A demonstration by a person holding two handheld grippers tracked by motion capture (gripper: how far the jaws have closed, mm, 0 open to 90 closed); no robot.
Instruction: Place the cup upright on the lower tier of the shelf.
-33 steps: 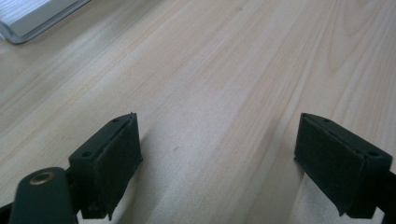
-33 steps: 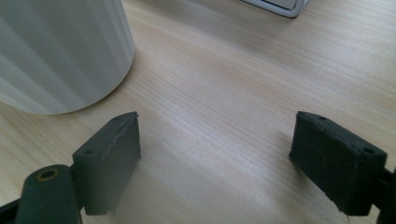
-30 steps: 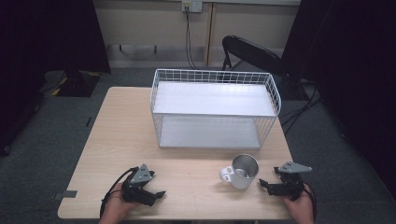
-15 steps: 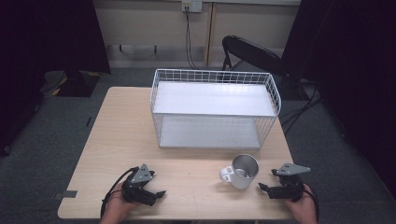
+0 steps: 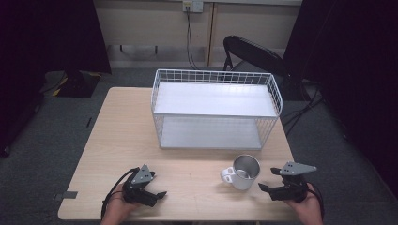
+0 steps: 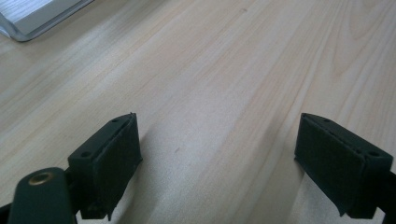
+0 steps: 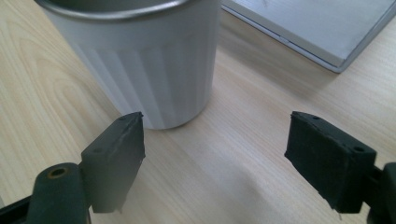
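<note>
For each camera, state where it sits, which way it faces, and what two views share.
High view: above the person's side, looking forward and down on the table, wire basket and white mug; both hands, left gripper and right gripper show.
Left gripper view: rides the left gripper, looking along its open jaws at bare tabletop and a basket corner.
Right gripper view: rides the right gripper, open jaws facing the mug.
Shared: the mug appears in the high and right gripper views.

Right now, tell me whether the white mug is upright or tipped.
Upright: the white mug stands on its base on the table, open rim up, handle toward the left gripper.
</note>
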